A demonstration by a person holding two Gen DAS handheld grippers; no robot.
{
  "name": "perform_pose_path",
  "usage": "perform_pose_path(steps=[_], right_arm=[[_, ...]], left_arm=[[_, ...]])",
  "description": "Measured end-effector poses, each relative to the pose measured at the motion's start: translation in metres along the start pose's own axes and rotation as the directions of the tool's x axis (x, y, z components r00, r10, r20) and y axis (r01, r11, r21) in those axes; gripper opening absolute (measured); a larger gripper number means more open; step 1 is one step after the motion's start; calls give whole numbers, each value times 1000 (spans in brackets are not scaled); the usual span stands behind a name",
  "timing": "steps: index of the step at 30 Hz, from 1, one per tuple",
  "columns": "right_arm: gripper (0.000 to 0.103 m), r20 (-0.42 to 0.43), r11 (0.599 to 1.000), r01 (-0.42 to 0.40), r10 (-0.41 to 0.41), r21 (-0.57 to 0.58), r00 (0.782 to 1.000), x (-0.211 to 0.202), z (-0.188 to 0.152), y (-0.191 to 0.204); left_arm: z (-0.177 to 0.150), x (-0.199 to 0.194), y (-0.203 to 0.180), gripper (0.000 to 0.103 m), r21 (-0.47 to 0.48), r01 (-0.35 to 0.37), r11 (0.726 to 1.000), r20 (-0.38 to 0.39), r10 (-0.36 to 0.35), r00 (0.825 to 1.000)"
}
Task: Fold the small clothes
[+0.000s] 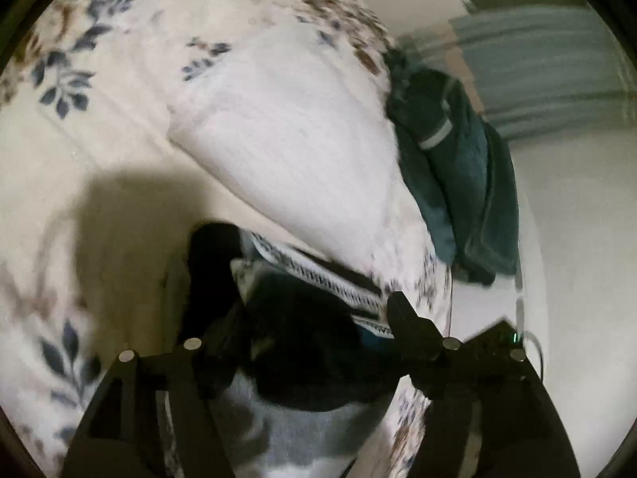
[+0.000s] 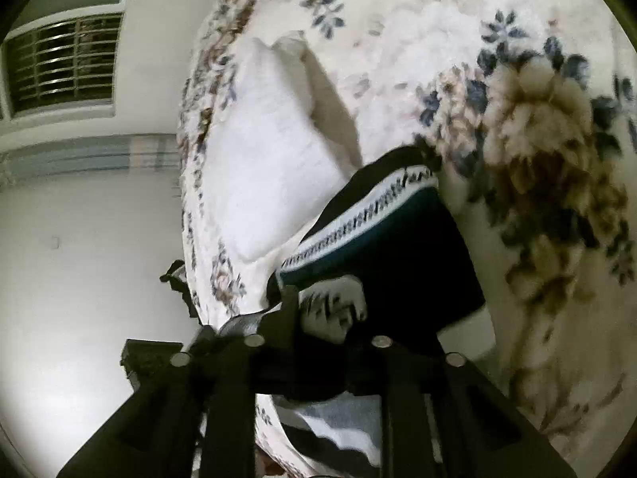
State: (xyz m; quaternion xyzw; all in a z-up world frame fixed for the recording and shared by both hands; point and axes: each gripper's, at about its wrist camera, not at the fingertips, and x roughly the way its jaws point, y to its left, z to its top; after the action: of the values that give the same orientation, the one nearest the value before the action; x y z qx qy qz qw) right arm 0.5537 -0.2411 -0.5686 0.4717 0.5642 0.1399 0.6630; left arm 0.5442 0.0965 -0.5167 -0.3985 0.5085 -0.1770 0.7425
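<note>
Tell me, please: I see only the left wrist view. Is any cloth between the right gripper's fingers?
Observer: Yes, pale patterned cloth sits between the right gripper fingers. I cannot tell if they pinch it.
Operator: What lies beside the garment there?
Observer: A big brown flower on the blanket, just right of the garment.
Operator: Is anything on the wall?
Observer: A barred window, at upper left.
</note>
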Motion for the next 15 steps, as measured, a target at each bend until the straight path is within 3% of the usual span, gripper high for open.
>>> perform_pose_path(steps=[1,2,3,6,9,13,15], right_arm=[[43,12,1000,-16,16,2,1000,1,2,-3],[60,27,1000,-27,27,9,999,0,4,-5],[65,35,999,-30,30,13,999,-1,4,-8],[65,50,1000,-17,16,18,999,-16,6,-16],[65,56,996,78,-76,-36,996,-41,-1,-25],[71,-5,974,189,-191,-126,982,-50,-3,-42],[75,-39,966,206,-214,-153,976,-47,0,-52]], left_arm=[[5,3,9,66,-40,8,999,-3,-9,1000],[7,4,16,66,-69,16,997,-5,-16,1000],[7,1,21,66,-90,31,995,-4,-31,1000],[-6,-20,25,66,-54,20,998,16,-19,1000],[-27,-43,27,66,-9,-8,1000,15,8,1000],[-81,-78,34,66,32,-52,998,4,52,999],[-109,-90,42,66,22,-63,998,-1,63,998]])
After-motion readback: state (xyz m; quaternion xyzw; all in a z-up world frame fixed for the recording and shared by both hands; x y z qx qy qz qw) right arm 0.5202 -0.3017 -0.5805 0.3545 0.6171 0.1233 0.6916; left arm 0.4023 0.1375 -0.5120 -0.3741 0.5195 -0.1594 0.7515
